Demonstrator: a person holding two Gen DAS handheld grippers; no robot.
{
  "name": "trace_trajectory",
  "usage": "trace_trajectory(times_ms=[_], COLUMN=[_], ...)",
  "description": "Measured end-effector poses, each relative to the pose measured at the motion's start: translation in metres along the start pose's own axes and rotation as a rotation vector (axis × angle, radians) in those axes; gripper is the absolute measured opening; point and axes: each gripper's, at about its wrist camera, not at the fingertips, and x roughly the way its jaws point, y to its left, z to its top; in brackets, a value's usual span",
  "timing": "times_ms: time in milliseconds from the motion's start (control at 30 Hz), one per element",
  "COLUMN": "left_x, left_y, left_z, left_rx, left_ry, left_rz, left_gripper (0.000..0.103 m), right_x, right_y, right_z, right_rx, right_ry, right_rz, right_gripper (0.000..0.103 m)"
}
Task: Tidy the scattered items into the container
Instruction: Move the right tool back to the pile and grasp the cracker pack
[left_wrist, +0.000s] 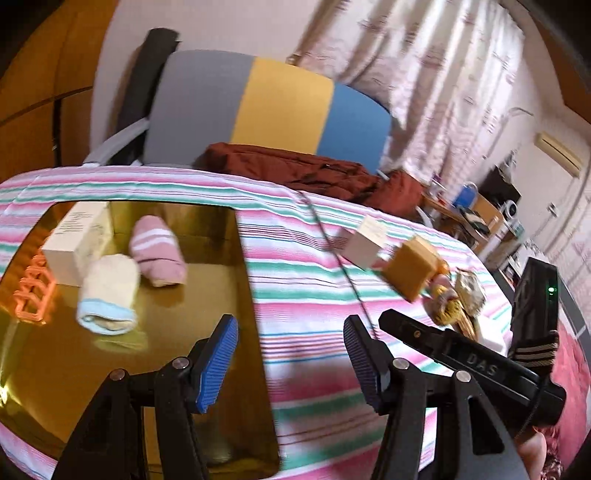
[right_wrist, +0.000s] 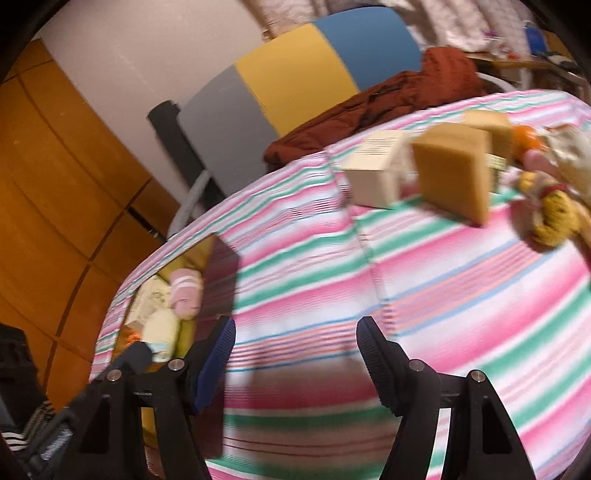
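My left tool (left_wrist: 291, 363) tilted downward, lower centre of frame, jaws wide, nothing between, over gold container (left_wrist: 229, 295) right rim. My right tool (right_wrist: 295, 363) likewise wide, empty, above striped surface (right_wrist: 424, 280). Cream box (right_wrist: 376, 170), tan block (right_wrist: 452, 171) upper right on surface.

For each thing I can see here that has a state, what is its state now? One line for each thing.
left gripper: open, nothing between the pads
right gripper: open, nothing between the pads
gold container: open top, partly filled
pink rolled sock: inside the container
cream rolled sock: inside the container
white box: inside the container
cream box: out on the striped cloth
tan box: out on the cloth
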Motion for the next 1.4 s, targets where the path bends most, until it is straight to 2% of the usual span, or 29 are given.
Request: trace_trajectory(times_ms=[167, 367, 633, 767, 867, 1100, 1233, 1300, 1333, 1367, 1400], left_x=[0.017, 0.034, 0.044, 0.044, 0.045, 0.048, 0.050, 0.050, 0.051, 0.052, 0.052], left_y=[-0.031, -0.060, -0.080, -0.088, -0.090, -0.093, -0.094, -0.094, -0.094, -0.094, -0.094], left_z=[-0.011, -0.025, -0.036, -0.039, -0.040, -0.044, -0.045, -0.046, -0.046, -0.047, -0.047], left_rx=[0.058, 0.107, 0.136, 0.157, 0.164, 0.167, 0.168, 0.166, 0.165, 0.165, 0.166], left_ry=[0.055, 0.114, 0.158, 0.165, 0.169, 0.184, 0.189, 0.193, 0.196, 0.198, 0.199], left_rz=[-0.034, -0.071, -0.097, -0.102, -0.102, -0.105, -0.107, -0.107, -0.108, -0.109, -0.109], left_gripper=[0.060, 0.060, 0.060, 0.060, 0.060, 0.060, 0.060, 0.060, 0.060, 0.060, 0.060], right_x=[-0.016, -0.041, -0.077, -0.085, -0.088, -0.078, -0.068, -0.061, -0.059, -0.057, -0.057], right_y=[-0.040, -0.072, -0.129, -0.155, -0.172, -0.197, -0.206, -0.203, -0.201, -0.197, -0.193], right_z=[-0.003, -0.008, -0.014, -0.010, -0.002, 0.023, 0.034, 0.036, 0.035, 0.034, 0.031], right_rx=[0.067, 0.066, 0.105, 0.122, 0.119, 0.039, 0.027, 0.008, -0.007, -0.020, -0.030], right_ry=[-0.019, -0.073, -0.134, -0.151, -0.169, -0.175, -0.171, -0.153, -0.152, -0.150, -0.148], right_rz=[-0.054, -0.144, -0.316, -0.411, -0.449, -0.474, -0.449, -0.459, -0.459, -0.445, -0.431], right_gripper=[0.070, 0.070, 0.070, 0.070, 0.070, 0.075, 0.076, 0.069, 0.056, 0.052, 0.051])
